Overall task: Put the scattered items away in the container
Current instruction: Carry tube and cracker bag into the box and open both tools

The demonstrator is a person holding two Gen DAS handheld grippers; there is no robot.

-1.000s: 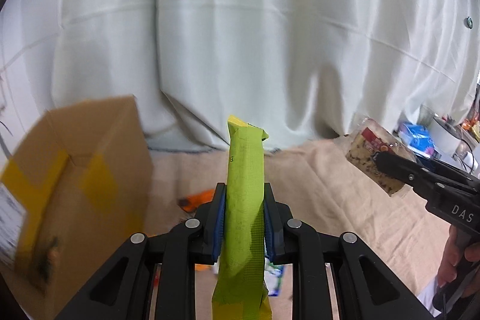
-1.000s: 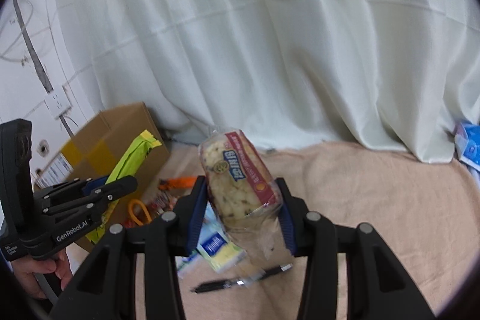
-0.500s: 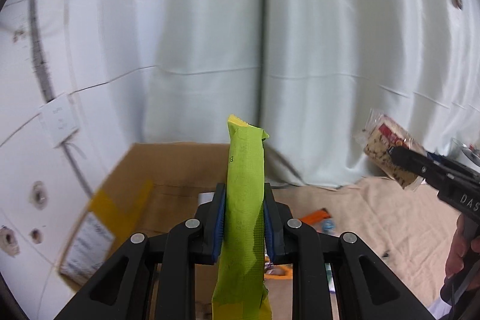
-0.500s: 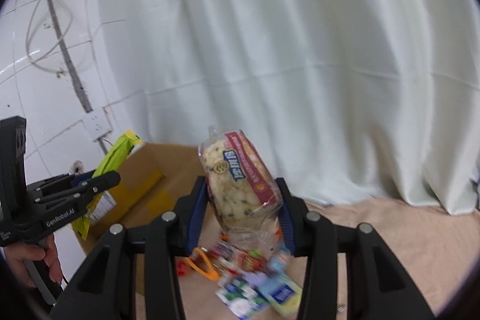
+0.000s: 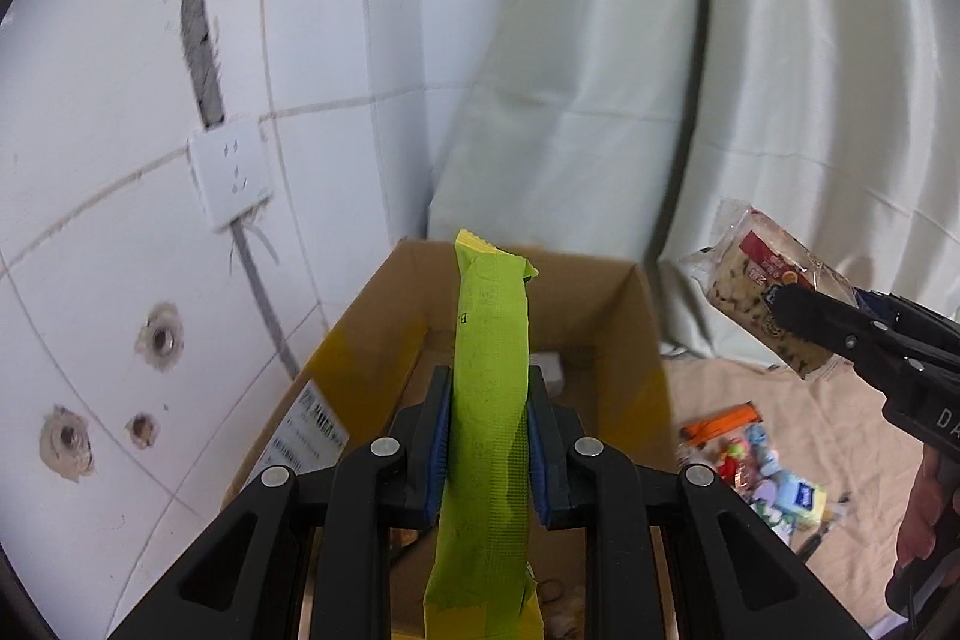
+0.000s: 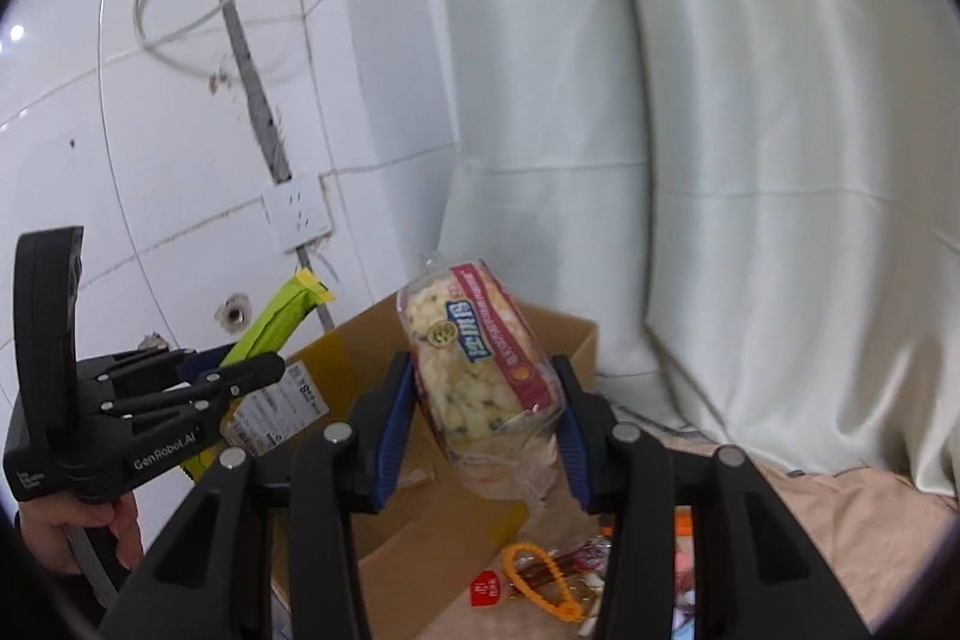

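Pinching a green snack packet (image 5: 489, 400) upright above the open cardboard box (image 5: 372, 340), the left gripper (image 5: 487, 451) seems poised for a straight drop. At its three o'clock, the right gripper (image 6: 489, 436) clamps a wrapped cake (image 6: 474, 370) near the box, likely next; scattered items (image 5: 762, 466) lie on the cloth at four o'clock.

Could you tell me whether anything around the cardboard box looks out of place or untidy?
Yes: small packets and an orange loop lie scattered on the cloth beside the cardboard box; the wall shows open drill holes.
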